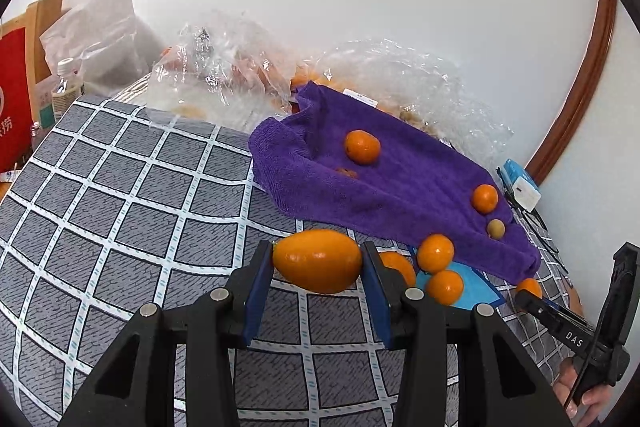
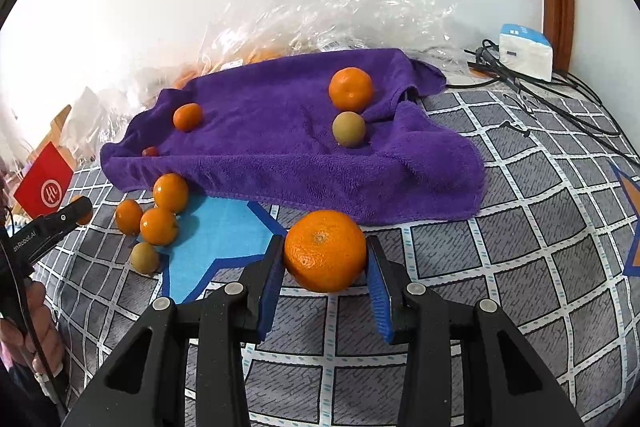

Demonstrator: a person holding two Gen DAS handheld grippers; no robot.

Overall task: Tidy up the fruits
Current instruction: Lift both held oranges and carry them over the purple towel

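Fruits in both grips: left gripper (image 1: 318, 263) clamps an oval orange kumquat (image 1: 318, 261), right gripper (image 2: 326, 259) a round dimpled orange mandarin (image 2: 325, 250), both above the grey checked cloth (image 2: 520, 247); we judge steady pressure best, lowering each onto the purple terry towel (image 2: 280, 147) so neither rolls off.

right gripper (image 1: 528, 297): "DAS"; left gripper (image 2: 80, 211): "anRobot.AI", perhaps cut off

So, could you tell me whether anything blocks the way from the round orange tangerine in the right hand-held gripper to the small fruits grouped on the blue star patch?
Nothing visible: tangerine, bare checked cloth, then group.
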